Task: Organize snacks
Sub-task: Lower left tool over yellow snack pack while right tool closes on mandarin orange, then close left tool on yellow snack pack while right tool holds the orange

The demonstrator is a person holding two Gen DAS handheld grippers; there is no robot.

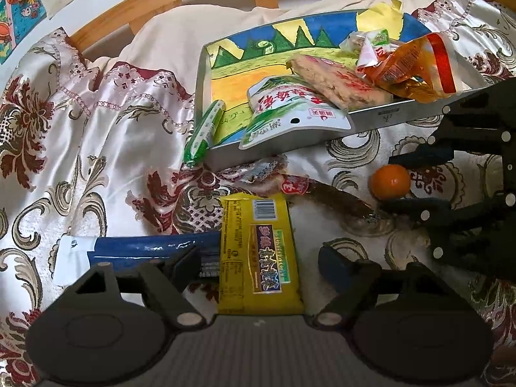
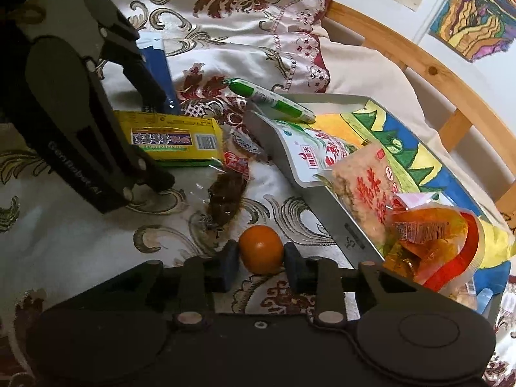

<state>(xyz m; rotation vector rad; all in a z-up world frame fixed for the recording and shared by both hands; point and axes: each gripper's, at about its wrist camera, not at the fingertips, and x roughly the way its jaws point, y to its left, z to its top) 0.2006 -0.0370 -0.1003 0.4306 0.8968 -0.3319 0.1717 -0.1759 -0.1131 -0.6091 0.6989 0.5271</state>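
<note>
Looking along our left gripper [image 1: 258, 261], we see its fingers spread wide on either side of a yellow snack bar [image 1: 258, 251], touching neither edge and gripping nothing. The bar is flat and rectangular, with a barcode and a dark label of bright characters, and it lies on a floral bedspread [image 1: 96, 148]. A blue packet [image 1: 135, 251] lies beside it under the left finger. Beyond stands a metal tray [image 1: 290, 143] lined with a painted landscape, holding a green-and-white pouch [image 1: 283, 109], a pale cracker pack [image 1: 335, 80] and an orange bag [image 1: 416, 67]. A green sausage stick [image 1: 203, 133] leans over the tray's corner.

From the right wrist view, our right gripper [image 2: 261, 258] has its two pads pressed against the sides of a small orange [image 2: 262, 249], round and glossy, resting on the bedspread just beside the tray's [image 2: 325, 213] near wall. A dark brown snack in clear wrap [image 2: 225, 196] lies a little farther off, near the yellow bar [image 2: 171, 140].
</note>
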